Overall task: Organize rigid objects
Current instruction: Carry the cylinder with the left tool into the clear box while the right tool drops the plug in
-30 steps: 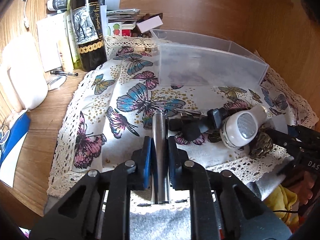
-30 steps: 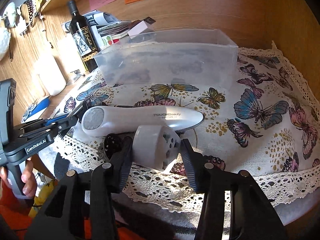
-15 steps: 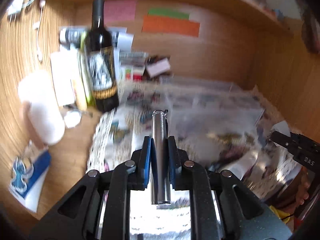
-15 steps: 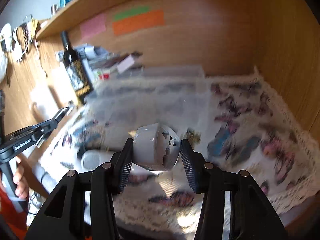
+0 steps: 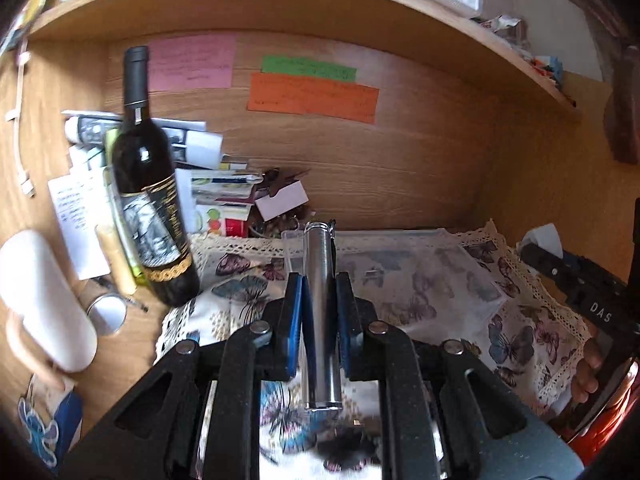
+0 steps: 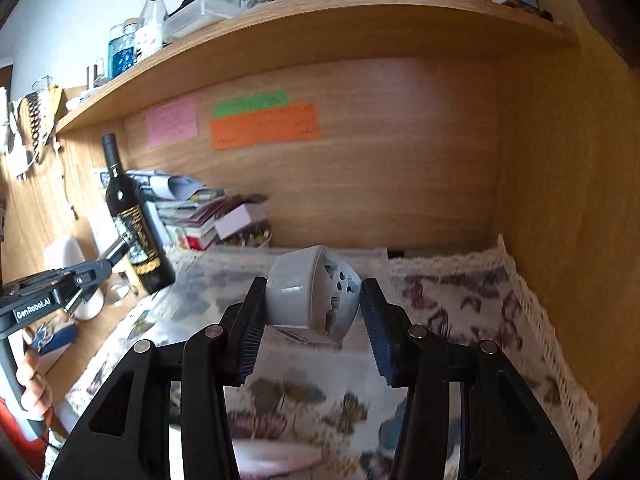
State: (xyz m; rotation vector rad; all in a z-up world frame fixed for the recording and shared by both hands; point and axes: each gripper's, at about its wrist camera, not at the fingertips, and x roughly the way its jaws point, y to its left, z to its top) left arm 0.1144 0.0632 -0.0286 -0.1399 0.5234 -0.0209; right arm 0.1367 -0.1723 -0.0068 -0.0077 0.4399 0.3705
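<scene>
Wooden desk [image 5: 132, 344] spread with a lace-edged butterfly cloth [image 5: 516, 320] bearing a clear plastic box [image 5: 400, 264], with a dark wine bottle [image 5: 148, 200], a white container [image 5: 44, 300], a small tin [image 5: 106, 312] and stacked papers [image 5: 208, 196] standing off the cloth's left edge.

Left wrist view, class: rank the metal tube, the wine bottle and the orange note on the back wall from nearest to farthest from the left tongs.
1. Metal tube: clamped between the pads of the left tongs, dead centre.
2. Wine bottle: standing upright to the left, at the cloth's edge.
3. Orange note: stuck on the back wall, above and behind everything.
</scene>
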